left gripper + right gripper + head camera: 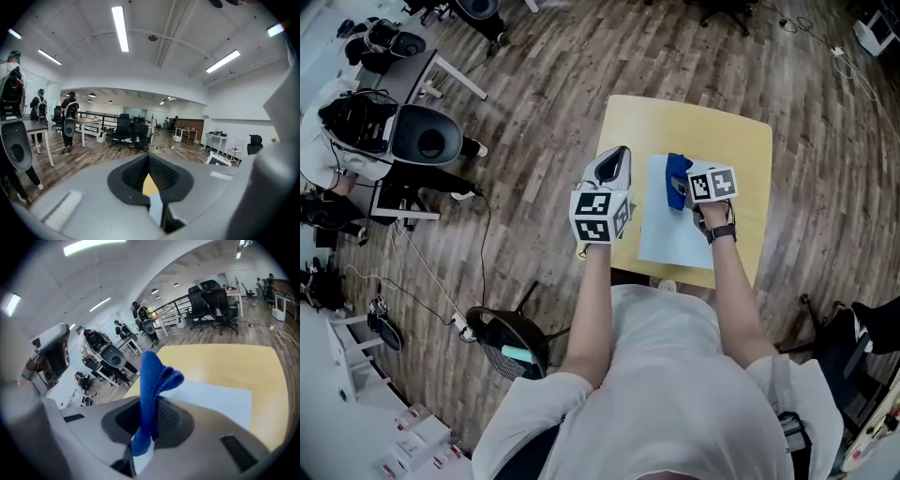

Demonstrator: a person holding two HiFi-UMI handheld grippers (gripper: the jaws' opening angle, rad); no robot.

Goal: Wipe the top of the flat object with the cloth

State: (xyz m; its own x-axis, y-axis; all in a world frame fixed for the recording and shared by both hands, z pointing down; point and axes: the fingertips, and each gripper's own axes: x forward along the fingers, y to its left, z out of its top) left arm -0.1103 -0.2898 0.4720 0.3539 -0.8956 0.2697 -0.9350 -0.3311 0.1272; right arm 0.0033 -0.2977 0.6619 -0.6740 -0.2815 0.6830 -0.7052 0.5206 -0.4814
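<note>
A white flat sheet (670, 234) lies on the yellow table (712, 127). My right gripper (682, 192) hovers over the sheet's far end, shut on a blue cloth (677, 173). In the right gripper view the cloth (152, 380) sticks up folded from between the closed jaws, with the sheet (213, 397) just beyond it. My left gripper (614, 157) is held above the table's left edge, beside the sheet, its jaws shut with nothing in them. The left gripper view faces out across the room, and only a sliver of table (150, 184) shows between the jaws.
The table is small; its near edge (675, 278) is at my body and wooden floor (534, 103) lies all around. A black stool (511, 342) stands by my left leg. Desks, office chairs (126, 129) and people are farther off at the left.
</note>
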